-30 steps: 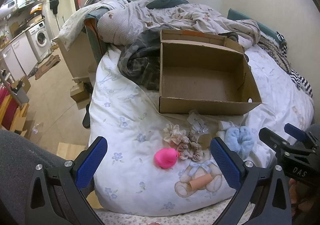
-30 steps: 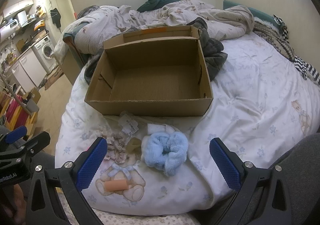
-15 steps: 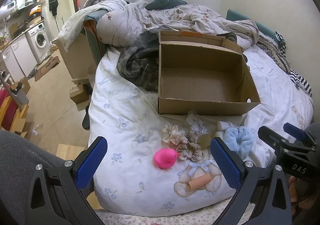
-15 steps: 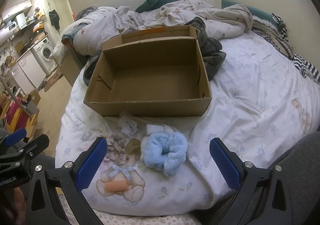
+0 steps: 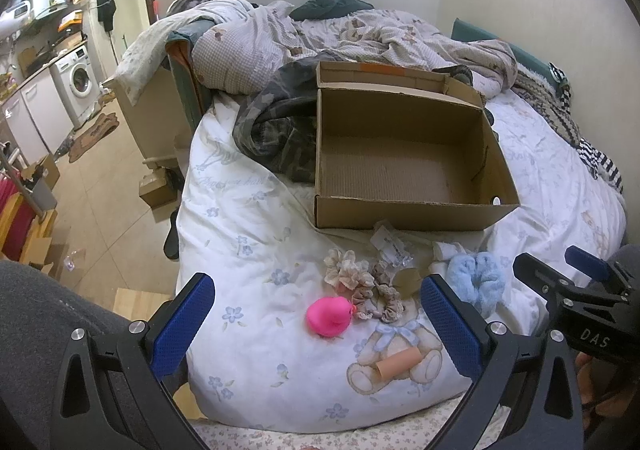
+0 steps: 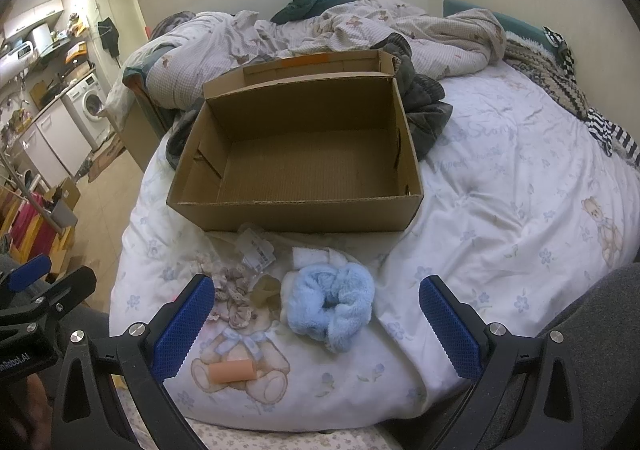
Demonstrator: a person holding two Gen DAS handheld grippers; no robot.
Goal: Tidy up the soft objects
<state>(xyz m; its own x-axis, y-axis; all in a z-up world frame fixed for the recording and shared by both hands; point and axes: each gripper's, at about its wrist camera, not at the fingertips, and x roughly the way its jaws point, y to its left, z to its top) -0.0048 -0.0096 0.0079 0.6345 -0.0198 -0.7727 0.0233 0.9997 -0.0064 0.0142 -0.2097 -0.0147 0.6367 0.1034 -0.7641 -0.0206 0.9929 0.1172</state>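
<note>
You can read "DAS" in white on the black body of the right tongs [image 5: 592,278] | you can read "nRobot.AI", cut by the frame edge, on the left tongs [image 6: 36,282] | the white quilt [image 6: 500,186] has pale script, too faint to read | the small label [image 6: 256,250] before the cardboard box [image 6: 296,212] is too small to read

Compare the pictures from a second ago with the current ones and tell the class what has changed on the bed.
Almost nothing. Both views drift very slightly, so the hand-held tongs shifted a touch. Nothing was taken hold of or let go. The left tongs and right tongs stay open and empty. The cardboard box stays empty, and the blue fluffy scrunchie, pink toy and beige scrunchies lie where they were.
</note>
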